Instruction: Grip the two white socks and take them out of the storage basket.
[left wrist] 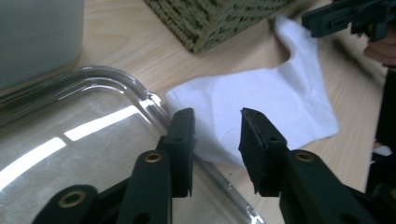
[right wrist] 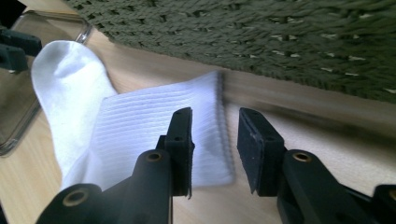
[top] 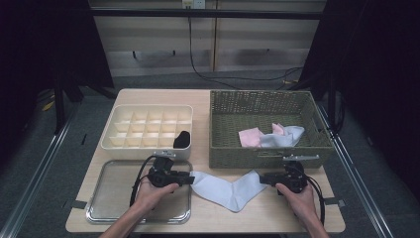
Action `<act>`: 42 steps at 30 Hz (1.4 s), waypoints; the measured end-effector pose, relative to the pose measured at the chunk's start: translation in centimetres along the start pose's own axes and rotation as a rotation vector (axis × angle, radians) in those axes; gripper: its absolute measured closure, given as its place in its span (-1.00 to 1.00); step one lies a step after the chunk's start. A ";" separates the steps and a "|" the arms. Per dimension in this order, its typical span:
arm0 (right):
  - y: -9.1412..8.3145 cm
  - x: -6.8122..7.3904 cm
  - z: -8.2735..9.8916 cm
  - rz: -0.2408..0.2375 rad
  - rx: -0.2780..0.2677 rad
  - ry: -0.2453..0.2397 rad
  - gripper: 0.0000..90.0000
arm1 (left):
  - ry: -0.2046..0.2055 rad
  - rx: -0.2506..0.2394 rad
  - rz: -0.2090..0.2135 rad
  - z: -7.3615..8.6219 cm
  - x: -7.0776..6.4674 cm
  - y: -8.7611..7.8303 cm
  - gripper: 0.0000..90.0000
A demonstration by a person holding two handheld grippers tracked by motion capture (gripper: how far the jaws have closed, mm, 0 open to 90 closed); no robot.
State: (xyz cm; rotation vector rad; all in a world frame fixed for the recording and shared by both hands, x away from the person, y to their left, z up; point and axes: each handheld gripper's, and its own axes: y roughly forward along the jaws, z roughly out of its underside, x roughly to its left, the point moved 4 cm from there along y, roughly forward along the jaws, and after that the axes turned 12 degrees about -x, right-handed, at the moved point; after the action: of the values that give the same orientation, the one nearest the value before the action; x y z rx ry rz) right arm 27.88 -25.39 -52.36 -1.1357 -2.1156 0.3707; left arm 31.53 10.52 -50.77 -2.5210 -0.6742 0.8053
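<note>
A white sock [top: 225,188] lies flat on the wooden table, bent in a shallow V in front of the basket. My left gripper [top: 190,177] points right at the sock's toe end. In the left gripper view its jaws [left wrist: 217,135] stand apart over the tray's rim, and the sock [left wrist: 261,93] lies just beyond with nothing pinched. My right gripper [top: 262,178] points left at the cuff end. In the right gripper view its jaws [right wrist: 215,135] stand apart above the ribbed cuff [right wrist: 140,121] without pressing on it.
A green wicker basket [top: 260,156] behind the sock holds a pink cloth [top: 251,136] and a pale blue one [top: 289,135]. A cream divided organiser [top: 148,106] at back left has a black item [top: 182,140] in one cell. A clear tray [top: 114,198] sits under my left hand.
</note>
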 end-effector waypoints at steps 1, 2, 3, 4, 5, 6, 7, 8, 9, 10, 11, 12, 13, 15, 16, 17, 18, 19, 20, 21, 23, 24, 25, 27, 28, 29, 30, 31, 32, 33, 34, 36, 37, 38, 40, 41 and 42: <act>0.1 0.0 0.1 -0.001 0.006 -0.005 0.50 | 0.002 0.005 0.005 0.0 0.0 0.0 0.56; 0.1 0.1 0.2 -0.002 0.013 -0.004 0.52 | 0.002 0.005 0.005 0.0 0.0 0.0 0.64; 0.2 0.1 0.4 -0.002 0.019 -0.008 0.55 | 0.002 0.009 0.009 0.1 0.0 0.1 0.75; 0.3 0.2 0.5 -0.003 0.021 -0.004 0.59 | -0.002 0.011 0.024 0.1 -0.1 0.1 0.81; 0.4 0.2 0.6 -0.022 0.021 0.008 0.68 | -0.003 0.014 0.031 0.2 -0.2 0.1 0.85; 0.4 0.2 0.7 -0.030 0.024 0.018 0.75 | -0.003 0.014 0.031 0.2 -0.2 0.1 0.88; 0.4 0.2 0.8 -0.030 0.028 0.014 0.82 | 0.000 0.024 0.037 0.2 -0.3 0.1 0.90; 0.2 0.2 0.8 -0.033 0.026 0.018 0.88 | 0.000 0.024 0.037 0.2 -0.3 0.1 0.94; 0.0 0.3 0.7 -0.035 0.017 0.025 0.92 | 0.000 0.028 0.039 0.4 -0.4 0.2 0.96; 0.0 0.3 0.7 -0.035 0.017 0.025 0.92 | 0.000 0.028 0.039 0.4 -0.4 0.2 0.98; -0.7 0.3 0.6 -0.047 -0.001 0.037 0.96 | 0.005 0.035 0.040 0.4 -0.5 0.3 0.99; -1.0 0.3 0.6 -0.044 -0.004 0.039 0.96 | 0.002 0.037 0.045 0.4 -0.6 0.3 0.99; -1.4 0.2 0.7 -0.038 -0.006 0.038 0.96 | 0.004 0.036 0.049 0.4 -0.7 0.4 1.00; -2.1 0.2 0.8 -0.036 -0.006 0.042 0.97 | 0.006 0.040 0.058 0.5 -1.0 0.5 1.00; -2.5 0.1 1.0 -0.029 -0.007 0.039 0.97 | 0.003 0.040 0.066 0.5 -1.2 0.6 1.00; -3.0 0.1 1.1 -0.022 -0.008 0.039 0.98 | 0.003 0.040 0.066 0.5 -1.2 0.6 1.00; -3.6 0.0 1.3 -0.016 -0.013 0.034 0.98 | -0.006 0.040 0.078 0.5 -1.6 0.8 1.00; -3.9 0.0 1.4 -0.014 -0.013 0.038 0.98 | 0.000 0.046 0.083 0.6 -1.8 0.9 1.00; -4.5 -0.1 1.7 -0.005 -0.017 0.036 0.98 | -0.004 0.043 0.086 0.5 -2.0 1.0 1.00; -4.8 -0.2 1.9 0.001 -0.019 0.036 0.98 | 0.002 0.051 0.096 0.5 -2.3 1.2 1.00; -5.7 -0.7 2.2 0.014 -0.027 0.042 0.98 | 0.011 0.055 0.101 0.4 -2.8 1.7 1.00; -5.7 -0.7 2.2 0.014 -0.027 0.042 0.98 | 0.011 0.055 0.101 0.4 -2.8 1.7 1.00; -6.4 -1.3 2.4 0.033 -0.040 0.055 0.98 | 0.030 0.066 0.104 0.3 -3.3 2.4 1.00; -6.8 -1.7 2.4 0.047 -0.054 0.062 0.98 | 0.058 0.075 0.102 0.1 -3.6 2.7 1.00; -6.8 -1.7 2.4 0.047 -0.054 0.062 0.98 | 0.058 0.075 0.102 0.1 -3.6 2.7 1.00; -7.0 -2.0 2.5 0.050 -0.070 0.072 0.97 | 0.058 0.073 0.099 0.0 -3.8 2.9 1.00; -7.0 -2.0 2.5 0.050 -0.070 0.072 0.97 | 0.057 0.075 0.111 0.0 -3.8 3.0 1.00; -7.1 -2.1 2.6 0.060 -0.063 0.071 0.97 | 0.063 0.080 0.099 0.2 -4.0 3.2 1.00; -7.0 -2.2 2.6 0.065 -0.061 0.064 0.97 | 0.057 0.083 0.102 0.3 -4.1 3.3 1.00; -7.1 -2.2 2.5 0.069 -0.067 0.067 0.97 | 0.039 0.073 0.112 0.3 -4.1 3.5 1.00; -7.1 -2.2 2.5 0.069 -0.067 0.067 0.97 | 0.039 0.073 0.112 0.3 -4.1 3.5 1.00; -7.5 -2.3 2.3 0.066 -0.088 0.071 0.97 | 0.050 0.085 0.114 0.4 -4.4 3.8 1.00; -7.6 -2.3 2.3 0.065 -0.089 0.073 0.97 | 0.055 0.091 0.126 0.5 -4.6 3.9 1.00; -7.6 -2.3 2.3 0.065 -0.089 0.073 0.97 | 0.055 0.091 0.126 0.5 -4.6 3.9 1.00; -7.8 -2.4 2.5 0.070 -0.085 0.070 0.97 | 0.060 0.092 0.135 0.7 -4.7 3.7 1.00; -7.8 -2.6 2.7 0.071 -0.079 0.073 0.96 | 0.063 0.091 0.140 0.8 -4.7 3.6 1.00; -7.8 -2.6 2.7 0.071 -0.079 0.073 0.96 | 0.063 0.091 0.140 0.8 -4.7 3.6 1.00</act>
State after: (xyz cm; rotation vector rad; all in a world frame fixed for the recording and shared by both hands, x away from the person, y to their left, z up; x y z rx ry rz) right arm 22.11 -31.79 -51.23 -1.2534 -2.0457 0.2763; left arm 28.85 5.18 -51.19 -2.5199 -0.4348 0.7814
